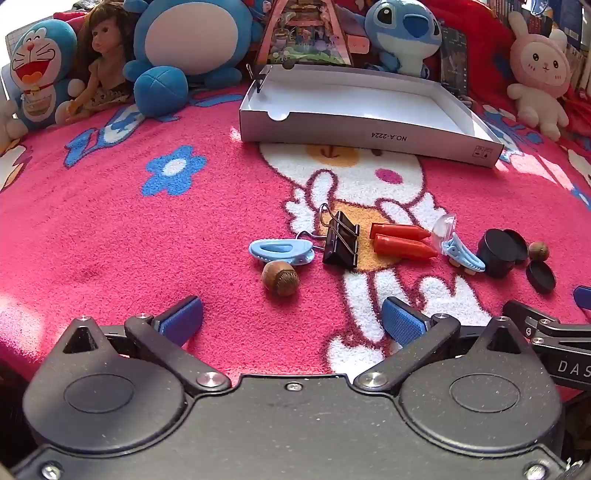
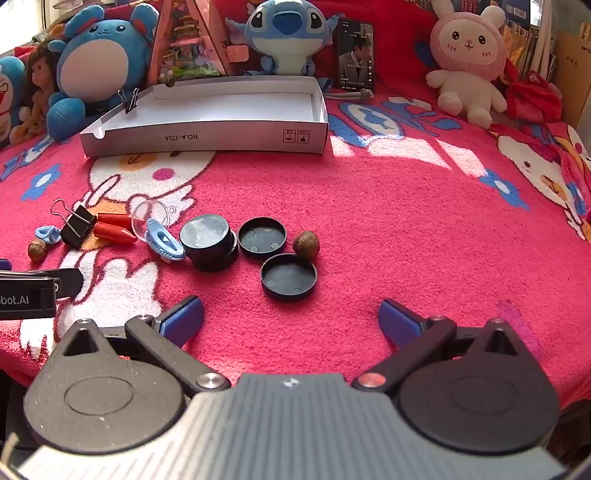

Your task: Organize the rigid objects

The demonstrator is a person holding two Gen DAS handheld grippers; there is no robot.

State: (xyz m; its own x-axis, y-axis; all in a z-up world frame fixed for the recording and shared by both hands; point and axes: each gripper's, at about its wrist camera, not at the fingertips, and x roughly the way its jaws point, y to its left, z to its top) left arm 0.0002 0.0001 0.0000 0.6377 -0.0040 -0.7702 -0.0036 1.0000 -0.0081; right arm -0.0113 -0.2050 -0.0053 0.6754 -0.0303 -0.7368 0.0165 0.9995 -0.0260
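Note:
Small objects lie in a row on the pink blanket: a brown nut (image 1: 280, 277), a blue hair clip (image 1: 281, 250), a black binder clip (image 1: 340, 242), two red crayons (image 1: 402, 240), a clear funnel (image 1: 443, 226), a second blue clip (image 1: 463, 254) and black round lids (image 1: 498, 253). My left gripper (image 1: 291, 319) is open and empty, just short of the nut. My right gripper (image 2: 291, 319) is open and empty, just short of a black lid (image 2: 289, 276); a second nut (image 2: 306, 244) and further lids (image 2: 262, 236) lie beyond. A white shallow box (image 2: 207, 136) stands behind, holding a small binder clip (image 2: 130, 99).
Plush toys, a doll and a triangular display (image 1: 306, 33) line the back edge behind the box (image 1: 369, 134). A phone (image 2: 355, 55) leans at the back. A pink rabbit plush (image 2: 469, 59) sits back right. The left gripper's body (image 2: 29, 291) shows at the right view's left edge.

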